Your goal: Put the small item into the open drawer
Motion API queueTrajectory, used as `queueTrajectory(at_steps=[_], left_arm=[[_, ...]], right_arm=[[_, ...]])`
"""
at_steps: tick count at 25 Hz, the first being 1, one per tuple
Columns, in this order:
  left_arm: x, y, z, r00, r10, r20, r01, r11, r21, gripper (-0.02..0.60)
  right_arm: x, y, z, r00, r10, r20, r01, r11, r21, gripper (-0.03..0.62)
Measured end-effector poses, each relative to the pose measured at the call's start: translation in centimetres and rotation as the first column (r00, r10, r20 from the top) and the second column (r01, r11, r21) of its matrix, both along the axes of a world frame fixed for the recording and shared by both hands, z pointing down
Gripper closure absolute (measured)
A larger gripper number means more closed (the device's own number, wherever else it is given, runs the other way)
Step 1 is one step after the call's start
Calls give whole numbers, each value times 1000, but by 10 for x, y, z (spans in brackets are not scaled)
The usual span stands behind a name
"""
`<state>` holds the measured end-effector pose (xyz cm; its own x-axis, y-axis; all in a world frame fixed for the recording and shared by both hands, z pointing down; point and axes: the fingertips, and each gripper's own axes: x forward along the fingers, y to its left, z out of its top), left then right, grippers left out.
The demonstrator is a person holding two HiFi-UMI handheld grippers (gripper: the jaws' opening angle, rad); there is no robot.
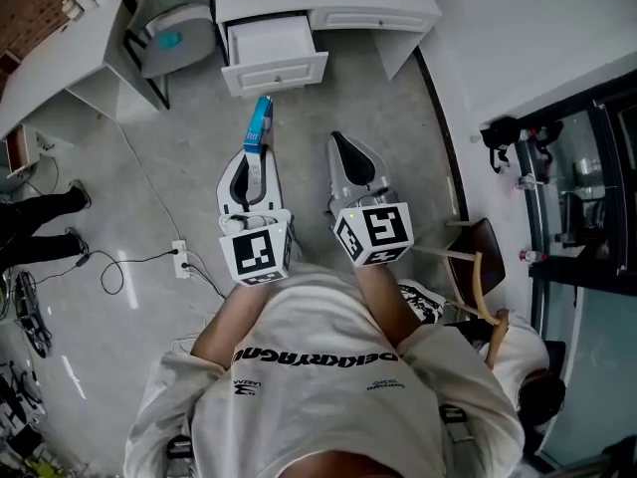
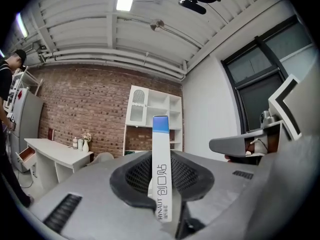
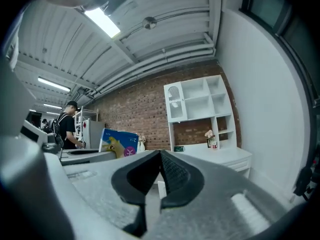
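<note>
The small item is a slim blue and white box (image 1: 260, 127). My left gripper (image 1: 257, 159) is shut on its near end, and the box sticks out forward beyond the jaws. In the left gripper view the box (image 2: 160, 139) stands edge-on between the dark pads of that gripper (image 2: 162, 176). The right gripper view shows the box's blue face (image 3: 119, 142) off to the left. My right gripper (image 1: 339, 143) is held level beside the left one, shut with nothing in it (image 3: 160, 160). The open white drawer (image 1: 279, 72) juts from the desk, just ahead of the box.
The white desk (image 1: 378, 3) stands against the right wall. A grey chair (image 1: 174, 23) and a second white desk (image 1: 60, 58) are at the left. A power strip (image 1: 180, 259) with cables lies on the floor. A wooden chair (image 1: 478, 267) is at my right, and a person's legs (image 1: 40, 225) at far left.
</note>
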<state>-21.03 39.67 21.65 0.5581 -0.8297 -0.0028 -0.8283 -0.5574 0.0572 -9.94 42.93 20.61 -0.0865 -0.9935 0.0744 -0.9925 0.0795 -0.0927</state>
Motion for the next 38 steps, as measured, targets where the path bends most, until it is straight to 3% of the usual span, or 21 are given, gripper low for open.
queueTrajectory(at_steps=[6,11,17,28,38], left_arm=[[13,-89,2,1000,21,-3,-21,999,-25,505],[34,-137,17,999,50,5,-50,997,-61,505],[60,-188,33,999,24,27,-21,997,-77,505],[141,-323,47,987,-143,69,149,985,-90,505],[238,-435,46,943,-320,87,331,925,-188,505]], right_arm=[[11,-85,-3,999,31,-15,-32,999,-11,595],[20,-129,2,998,37,-54,-39,999,-27,595],[46,-181,17,999,24,-41,-25,999,-27,595],[138,-334,27,990,-141,-10,141,990,1,595],[227,-468,28,942,-334,9,334,941,-52,595]])
